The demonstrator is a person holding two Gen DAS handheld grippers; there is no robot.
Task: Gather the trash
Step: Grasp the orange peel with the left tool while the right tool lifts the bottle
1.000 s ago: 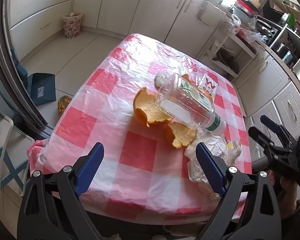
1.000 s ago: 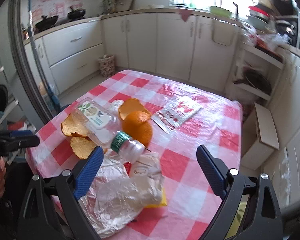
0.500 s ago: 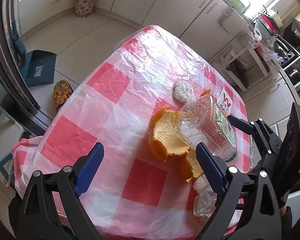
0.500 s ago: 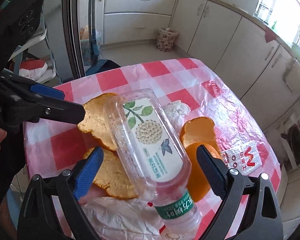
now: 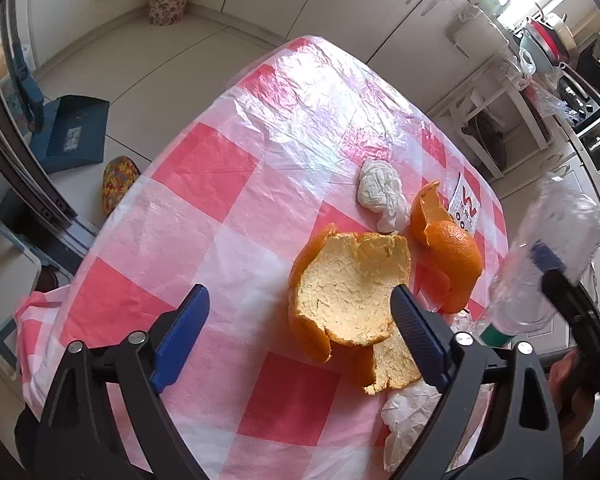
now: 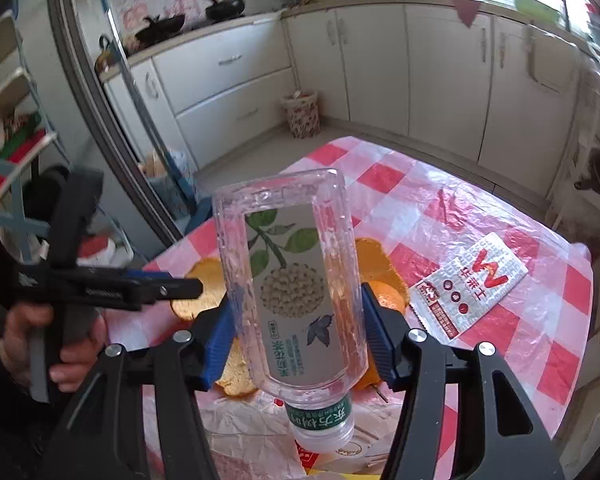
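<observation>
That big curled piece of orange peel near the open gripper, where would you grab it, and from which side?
Grip the big orange peel at its raised, curled rim, coming down from above with one pad inside the cup and one outside. It lies pith-up like a shallow bowl, so the upstanding edge offers the only thin wall to pinch. The open left gripper already hovers over it, probably well placed.

Clear glossy plastic bottle (image 6: 296, 280), crinkled shiny plastic tablecloth (image 5: 300, 120), rough matt pithy orange peel (image 5: 348, 284).

Peels (image 5: 348, 288) on table (image 5: 204, 168), tissue (image 5: 382, 194) behind
</observation>
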